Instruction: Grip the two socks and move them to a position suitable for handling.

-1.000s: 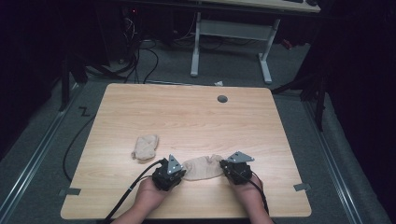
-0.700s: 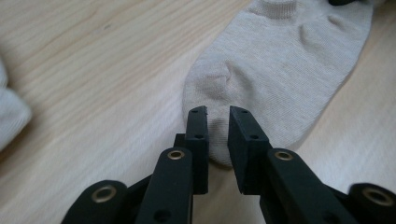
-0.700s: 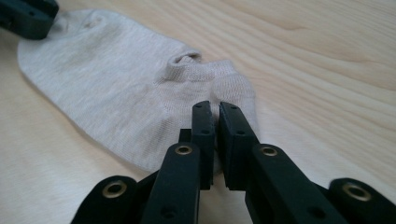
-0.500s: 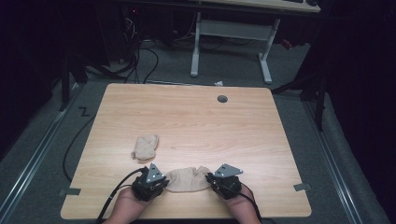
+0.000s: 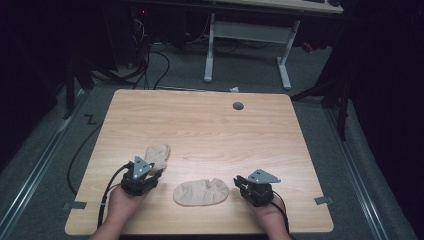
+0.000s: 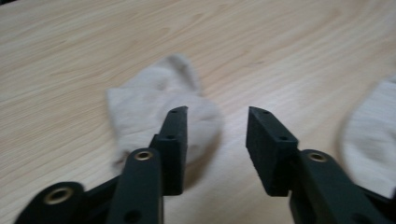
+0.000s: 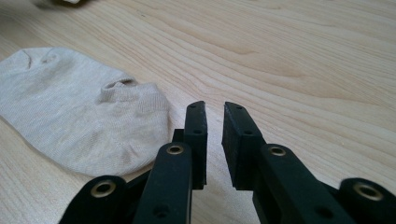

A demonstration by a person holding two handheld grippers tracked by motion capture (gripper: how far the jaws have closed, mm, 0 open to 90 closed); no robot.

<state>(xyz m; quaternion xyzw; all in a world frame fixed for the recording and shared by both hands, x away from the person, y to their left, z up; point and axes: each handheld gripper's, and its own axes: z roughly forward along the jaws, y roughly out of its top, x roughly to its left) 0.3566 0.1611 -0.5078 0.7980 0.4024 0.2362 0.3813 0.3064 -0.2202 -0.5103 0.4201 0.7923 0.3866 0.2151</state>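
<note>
The wooden table [image 5: 210,130] carries two beige ankle socks near its front edge, and little else besides a grey cable grommet [image 5: 238,105] at the far side. The flattened sock [image 5: 201,192] lies spread out between the two hands, smoothed and toe pointing left, as if laid there to receive its partner. The second sock [image 5: 158,154] sits crumpled a little farther back on the left, not yet straightened.

The left gripper [image 5: 150,172] points at that crumpled sock, jaws spread wide with one jaw over its near edge in the left gripper view [image 6: 159,107]; I judge it is lining up to pinch the fabric. The right gripper [image 5: 240,182] rests just beside the flat sock's right end, jaws drawn to a narrow gap and holding nothing, clear of the cloth [image 7: 79,116], likely waiting to help once the other sock comes over.
</note>
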